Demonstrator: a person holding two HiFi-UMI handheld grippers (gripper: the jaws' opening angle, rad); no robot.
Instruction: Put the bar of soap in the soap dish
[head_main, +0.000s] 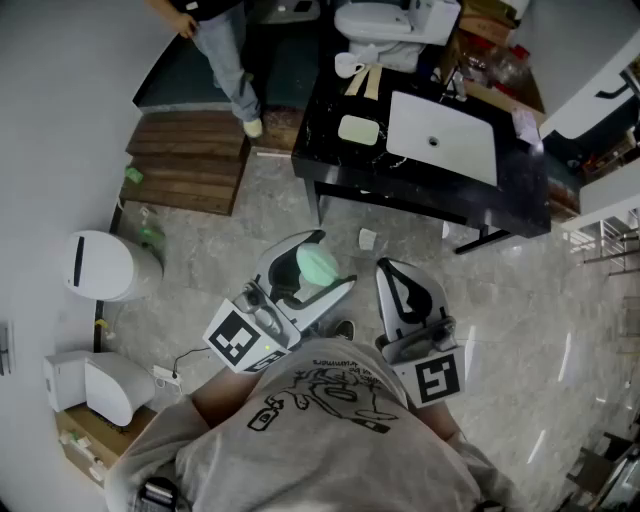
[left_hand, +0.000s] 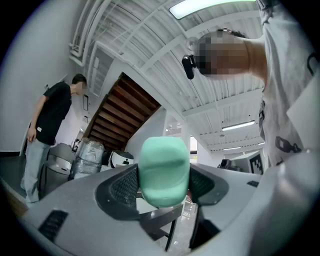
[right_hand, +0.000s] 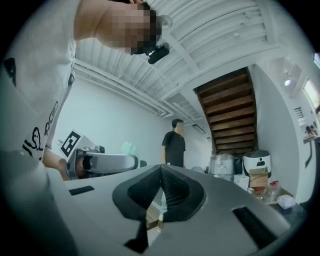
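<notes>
- Head view: the left gripper (head_main: 325, 272) is clamped on the green bar of soap (head_main: 316, 262) and holds it out over the tiled floor. It is well apart from the pale soap dish (head_main: 358, 129) on the black vanity counter (head_main: 322, 130). The whole carry lies ahead, so a jolt on the way could shake the bar loose onto the floor.
- Head view: the dish sits just beside the white basin (head_main: 443, 140) (and it looks a small target). An off-centre release could send the bar skating across the counter or into the basin.
- Head view: the right gripper (head_main: 390, 272) hovers beside the left, pinched closed on nothing. Closed like that, it could not catch a falling bar.
- Left gripper view: the mesh pads (left_hand: 125, 186) press on the sides of the rounded bar (left_hand: 164, 172), and much of it stands proud above them. The surface looks smooth, so a harder squeeze might squirt it out, and a slacker one might let it tilt or slip.
- Right gripper view: the jaws meet with nothing between them. The left gripper (right_hand: 107, 162) shows near at the left, and a pale sliver of soap (right_hand: 128, 148) shows above it. With the two tools so near, a careless swing could knock the loaded one.
- Right gripper view: a bystander (right_hand: 174, 142) stands ahead near the wooden stairs (right_hand: 230, 115) and might get in the way.
</notes>
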